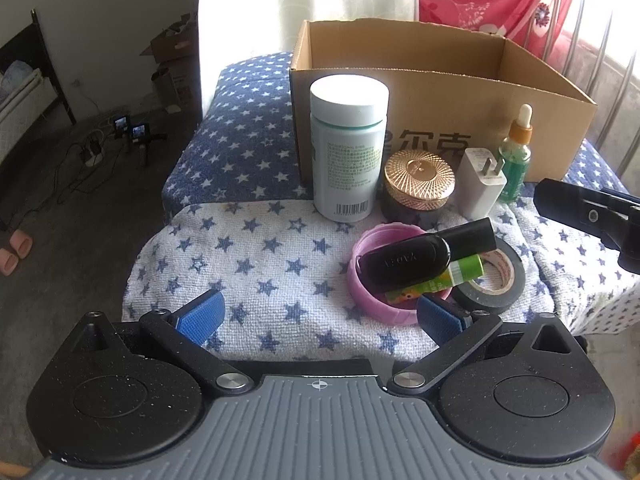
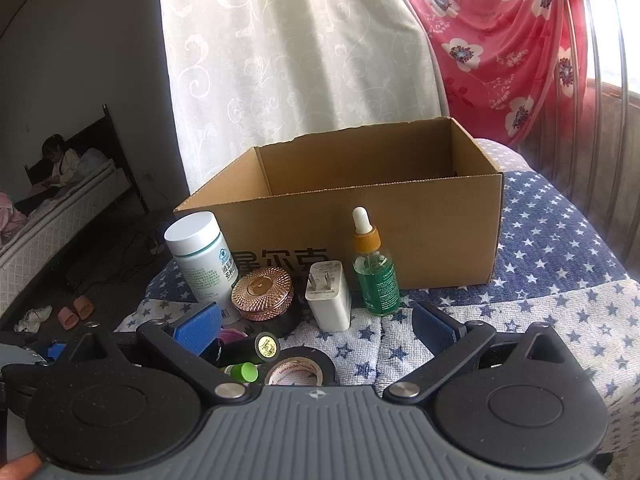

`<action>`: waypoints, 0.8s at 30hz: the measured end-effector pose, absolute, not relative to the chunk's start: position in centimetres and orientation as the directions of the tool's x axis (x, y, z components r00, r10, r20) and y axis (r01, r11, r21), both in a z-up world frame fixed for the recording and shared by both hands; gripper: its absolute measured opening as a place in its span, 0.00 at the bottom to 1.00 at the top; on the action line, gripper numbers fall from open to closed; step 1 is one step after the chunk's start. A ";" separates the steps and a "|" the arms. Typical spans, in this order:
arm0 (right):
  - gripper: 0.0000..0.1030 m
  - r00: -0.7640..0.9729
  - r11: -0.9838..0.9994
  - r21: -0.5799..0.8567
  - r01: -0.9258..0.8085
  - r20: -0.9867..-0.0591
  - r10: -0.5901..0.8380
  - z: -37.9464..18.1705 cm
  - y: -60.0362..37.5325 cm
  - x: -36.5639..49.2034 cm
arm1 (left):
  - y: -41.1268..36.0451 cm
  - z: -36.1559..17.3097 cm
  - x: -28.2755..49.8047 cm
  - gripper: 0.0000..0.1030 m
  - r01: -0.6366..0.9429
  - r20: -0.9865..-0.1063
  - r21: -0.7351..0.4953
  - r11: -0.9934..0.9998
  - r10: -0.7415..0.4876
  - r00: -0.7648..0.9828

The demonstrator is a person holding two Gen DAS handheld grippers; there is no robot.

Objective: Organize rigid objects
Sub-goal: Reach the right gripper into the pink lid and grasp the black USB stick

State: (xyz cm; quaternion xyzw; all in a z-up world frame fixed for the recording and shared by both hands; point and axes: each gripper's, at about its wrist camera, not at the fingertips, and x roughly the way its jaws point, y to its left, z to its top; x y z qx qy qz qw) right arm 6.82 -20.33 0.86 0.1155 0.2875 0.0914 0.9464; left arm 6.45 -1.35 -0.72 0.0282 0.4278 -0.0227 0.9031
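Observation:
An open cardboard box (image 1: 440,92) stands at the back of the star-patterned cloth. In front of it stand a white bottle (image 1: 348,148), a gold-lidded jar (image 1: 419,184), a white charger plug (image 1: 480,184) and a green dropper bottle (image 1: 516,156). Nearer lie a pink ring (image 1: 360,284) holding a black case (image 1: 404,264), a black tube (image 1: 468,236) and a green glue stick (image 1: 444,280), beside a black tape roll (image 1: 496,280). My left gripper (image 1: 320,316) is open and empty, short of the pink ring. My right gripper (image 2: 316,324) is open and empty above the tape roll (image 2: 304,368), facing the plug (image 2: 328,296) and dropper bottle (image 2: 374,272).
The box (image 2: 360,216) shows empty inside in the right wrist view. The bed's left edge (image 1: 160,208) drops to the floor with cables and slippers. A metal rail (image 2: 592,92) with a pink cloth stands at the right. The right gripper's body (image 1: 592,216) shows at the left view's right edge.

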 end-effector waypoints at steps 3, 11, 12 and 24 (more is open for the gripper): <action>0.98 0.810 0.932 0.339 -0.129 -0.506 0.296 0.6 -21.0 7.4 | -1.1 -0.6 6.5 1.00 0.100 -0.742 -0.010 0.995 -0.074 0.666; 0.76 0.779 0.871 0.468 -0.149 -0.488 0.395 -0.8 -22.4 8.0 | -0.9 -0.8 7.1 0.91 0.239 -0.665 -0.155 0.959 -0.280 0.693; 0.74 0.772 0.862 0.483 -0.153 -0.485 0.409 -1.0 -22.5 8.1 | -1.1 -0.8 7.2 0.87 0.253 -0.663 -0.158 0.954 -0.292 0.689; 0.55 0.699 0.816 0.553 -0.170 -0.516 0.495 -3.0 -21.7 10.1 | -2.9 -2.2 8.3 0.61 0.368 -0.699 -0.130 0.921 -0.349 0.625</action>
